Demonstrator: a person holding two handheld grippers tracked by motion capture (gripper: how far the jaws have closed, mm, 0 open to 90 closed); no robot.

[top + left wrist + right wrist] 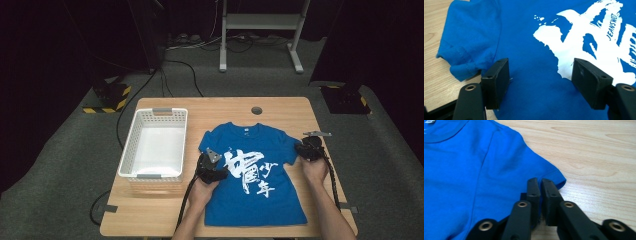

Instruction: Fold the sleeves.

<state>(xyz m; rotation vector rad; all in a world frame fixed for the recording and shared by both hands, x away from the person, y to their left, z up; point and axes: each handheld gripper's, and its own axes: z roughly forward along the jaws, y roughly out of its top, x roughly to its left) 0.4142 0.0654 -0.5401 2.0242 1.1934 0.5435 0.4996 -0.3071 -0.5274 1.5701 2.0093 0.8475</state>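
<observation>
Lying flat, soft blue T-shirt; left gripper spread wide; right gripper pinching its sleeve hem.

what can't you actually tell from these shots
- Right gripper: jaws nearly together at the t-shirt sleeve hem; whether cloth is pinched is hidden behind them.
- Basket: its near inner wall is hidden by the rim, high view.
- Collar label: too small to read.

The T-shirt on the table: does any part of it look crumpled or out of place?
Yes. The T-shirt lies mostly flat, but its sleeve beside the left gripper is bunched and wrinkled. The sleeve by the right gripper lies smooth.
</observation>
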